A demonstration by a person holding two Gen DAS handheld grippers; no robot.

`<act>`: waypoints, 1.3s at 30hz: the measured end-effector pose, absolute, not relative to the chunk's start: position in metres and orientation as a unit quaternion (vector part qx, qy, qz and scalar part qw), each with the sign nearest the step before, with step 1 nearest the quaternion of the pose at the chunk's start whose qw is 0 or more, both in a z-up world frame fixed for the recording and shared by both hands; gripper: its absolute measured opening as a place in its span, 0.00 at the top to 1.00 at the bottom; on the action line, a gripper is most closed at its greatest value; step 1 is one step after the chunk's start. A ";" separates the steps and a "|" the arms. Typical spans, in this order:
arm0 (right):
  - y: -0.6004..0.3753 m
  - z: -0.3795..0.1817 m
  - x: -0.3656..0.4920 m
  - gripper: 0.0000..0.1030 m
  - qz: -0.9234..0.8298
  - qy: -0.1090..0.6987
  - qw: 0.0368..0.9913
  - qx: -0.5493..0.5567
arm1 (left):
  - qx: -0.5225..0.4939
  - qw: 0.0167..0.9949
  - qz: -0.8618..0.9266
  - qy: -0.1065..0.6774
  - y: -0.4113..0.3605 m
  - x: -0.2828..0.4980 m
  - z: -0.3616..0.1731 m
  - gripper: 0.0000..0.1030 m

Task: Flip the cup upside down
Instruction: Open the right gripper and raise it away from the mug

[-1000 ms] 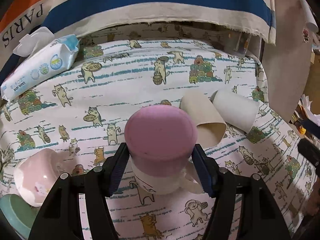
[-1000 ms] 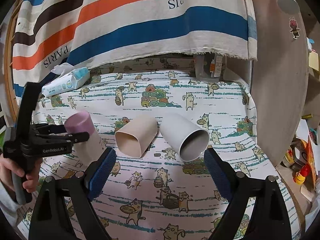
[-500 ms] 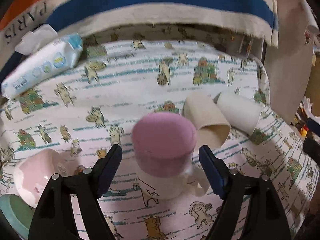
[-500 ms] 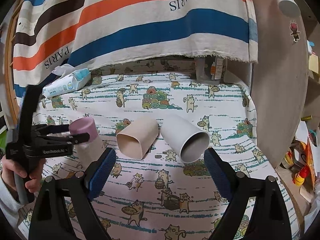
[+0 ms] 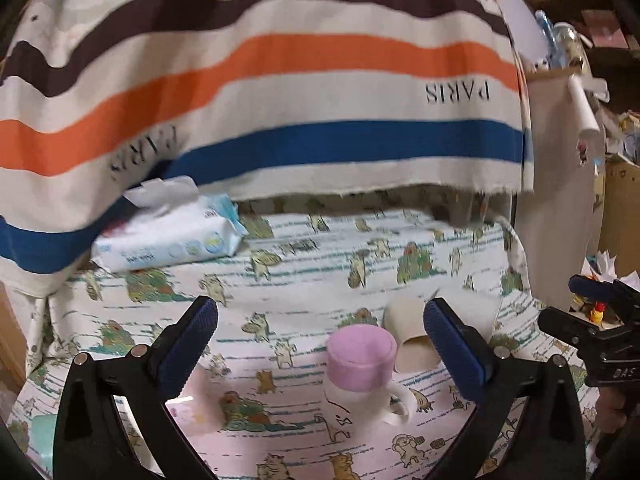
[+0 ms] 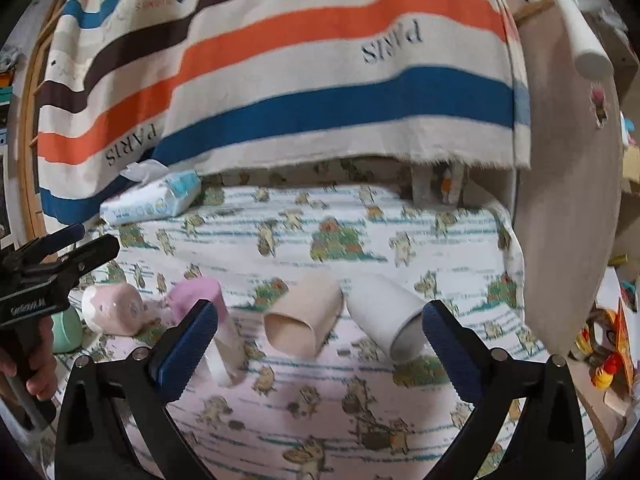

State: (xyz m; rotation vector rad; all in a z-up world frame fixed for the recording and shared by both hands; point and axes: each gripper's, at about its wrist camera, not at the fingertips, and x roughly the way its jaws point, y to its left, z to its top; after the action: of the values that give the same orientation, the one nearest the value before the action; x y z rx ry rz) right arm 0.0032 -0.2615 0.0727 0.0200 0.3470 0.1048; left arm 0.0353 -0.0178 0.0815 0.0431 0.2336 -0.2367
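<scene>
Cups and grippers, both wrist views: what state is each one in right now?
Pink-bottomed mug: upside down on the cloth, free.
Beige cup: on its side, mouth toward camera.
White cup: on its side, beside the beige one.
Pale pink cup: tipped over.
Wipes pack: flap open, a wipe sticking out.
Left gripper: open, empty.
Right gripper: open, empty.

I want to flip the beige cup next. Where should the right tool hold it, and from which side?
Grip the beige squarish cup across its side walls, mid-body, coming from above. It lies on its side with the open mouth facing the right tool, so the flattish walls offer parallel faces.
</scene>
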 end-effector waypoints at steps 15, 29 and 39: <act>-0.217 0.058 0.012 0.00 0.072 0.105 0.992 -0.013 | -0.004 0.992 -0.098 0.081 0.017 0.012 0.059 0.01; -0.216 0.027 0.022 0.00 0.064 0.128 0.990 -0.004 | -0.025 0.992 -0.076 0.098 0.032 0.027 0.025 0.01; -0.211 0.019 0.032 0.00 0.066 0.160 0.985 -0.012 | -0.002 0.990 -0.057 0.129 0.023 0.037 0.013 0.01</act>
State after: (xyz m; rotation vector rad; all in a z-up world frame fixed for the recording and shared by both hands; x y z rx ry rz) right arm 0.0324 -0.2110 0.0194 -0.0240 0.3218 0.1332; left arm 0.0375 0.0230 0.0128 -0.0036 0.2583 -0.1144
